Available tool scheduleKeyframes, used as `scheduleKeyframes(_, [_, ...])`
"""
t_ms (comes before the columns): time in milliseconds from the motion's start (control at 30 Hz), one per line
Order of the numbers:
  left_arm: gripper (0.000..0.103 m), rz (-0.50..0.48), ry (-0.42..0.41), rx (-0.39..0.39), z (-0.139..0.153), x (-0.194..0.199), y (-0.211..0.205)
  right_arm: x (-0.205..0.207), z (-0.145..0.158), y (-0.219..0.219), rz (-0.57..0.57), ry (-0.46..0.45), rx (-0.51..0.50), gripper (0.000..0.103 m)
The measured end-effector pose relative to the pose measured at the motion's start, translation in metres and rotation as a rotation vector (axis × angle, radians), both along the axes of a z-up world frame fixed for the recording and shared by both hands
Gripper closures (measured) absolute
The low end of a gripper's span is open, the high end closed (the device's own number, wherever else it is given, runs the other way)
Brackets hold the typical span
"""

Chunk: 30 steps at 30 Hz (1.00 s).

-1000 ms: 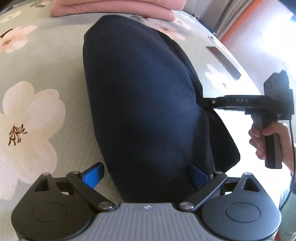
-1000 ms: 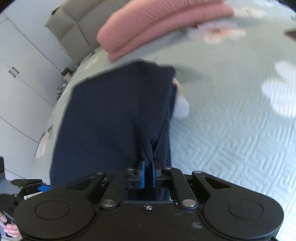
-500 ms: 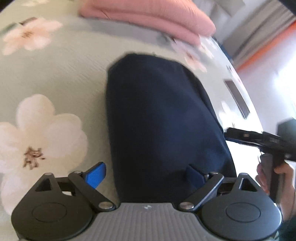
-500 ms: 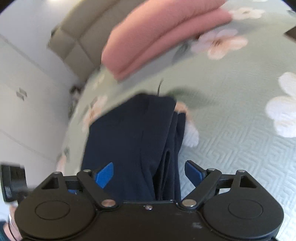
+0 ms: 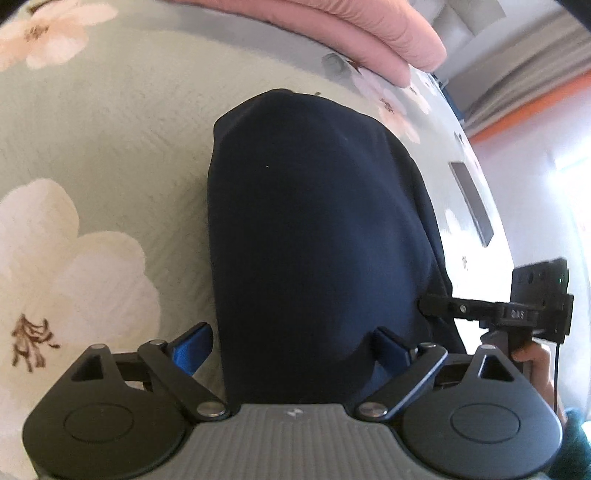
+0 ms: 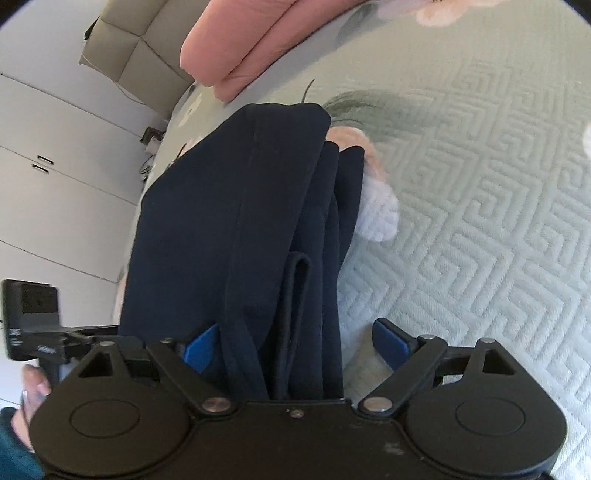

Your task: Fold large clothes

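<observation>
With both my left gripper [image 5: 291,343] and right gripper [image 6: 295,341] spread wide — the right's jaws just opened — the folded navy garment [image 5: 314,229] lies loose on the floral bedspread [image 5: 110,147] below the pink stack [image 6: 236,48], so I should re-grip its near corners evenly.

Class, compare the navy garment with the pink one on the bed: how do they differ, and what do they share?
The navy garment is dark and lies right at the open left gripper; the pink garment is pale and lies farther off, away from both grippers. Both are folded and rest on the floral bedspread.
</observation>
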<state>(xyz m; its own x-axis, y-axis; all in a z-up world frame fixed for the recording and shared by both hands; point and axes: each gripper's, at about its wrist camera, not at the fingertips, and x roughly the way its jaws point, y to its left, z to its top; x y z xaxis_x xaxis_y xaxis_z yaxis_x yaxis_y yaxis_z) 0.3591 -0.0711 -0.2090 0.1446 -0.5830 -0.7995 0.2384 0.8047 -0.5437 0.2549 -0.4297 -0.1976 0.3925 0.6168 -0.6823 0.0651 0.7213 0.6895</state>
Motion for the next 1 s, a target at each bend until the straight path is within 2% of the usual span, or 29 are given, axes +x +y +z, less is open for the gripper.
scheduleKeyframes(100, [0.009,0.006,-0.003,-0.019,-0.004,0.003,-0.003,0.003,-0.001,-0.006,0.018,0.028,0.134,0.0])
scheduleKeyframes(200, [0.01,0.007,-0.002,-0.03,-0.011,0.004,-0.005,0.007,-0.008,0.002,0.052,0.037,0.087,0.0])
scheduleKeyframes(267, [0.01,0.018,0.002,-0.047,-0.015,0.005,-0.004,0.006,-0.013,0.0,0.029,0.031,0.134,0.0])
scheduleKeyframes(367, [0.01,0.014,-0.02,-0.024,-0.019,0.004,-0.004,0.006,-0.021,-0.004,0.022,0.048,0.214,0.0])
scheduleKeyframes(433, [0.015,0.019,-0.01,-0.046,-0.022,0.004,-0.003,0.01,-0.024,-0.005,0.037,0.057,0.243,0.0])
scheduleKeyframes(467, [0.018,0.023,-0.011,-0.043,-0.021,0.004,-0.004,0.01,-0.025,-0.004,0.028,0.061,0.246,0.009])
scheduleKeyframes(500, [0.023,0.018,-0.02,-0.026,-0.019,0.003,-0.005,0.009,-0.025,-0.001,0.011,0.062,0.244,0.023])
scheduleKeyframes(533, [0.025,0.01,-0.034,-0.004,-0.015,0.002,-0.008,0.008,-0.024,0.003,-0.009,0.07,0.226,0.027])
scheduleKeyframes(600, [0.03,-0.001,-0.056,0.015,-0.007,-0.002,-0.012,-0.001,-0.013,0.012,-0.072,0.076,0.192,0.039])
scheduleKeyframes(667, [0.034,0.001,-0.063,0.012,-0.001,-0.005,-0.011,-0.01,0.001,0.015,-0.106,0.049,0.18,0.045])
scheduleKeyframes(833, [0.037,0.002,-0.095,-0.018,0.022,-0.015,-0.005,-0.019,0.037,0.022,-0.115,0.01,0.213,0.046])
scheduleKeyframes(1000, [0.037,0.004,-0.179,-0.054,0.07,-0.043,0.017,-0.038,0.083,0.029,-0.117,-0.043,0.247,0.046])
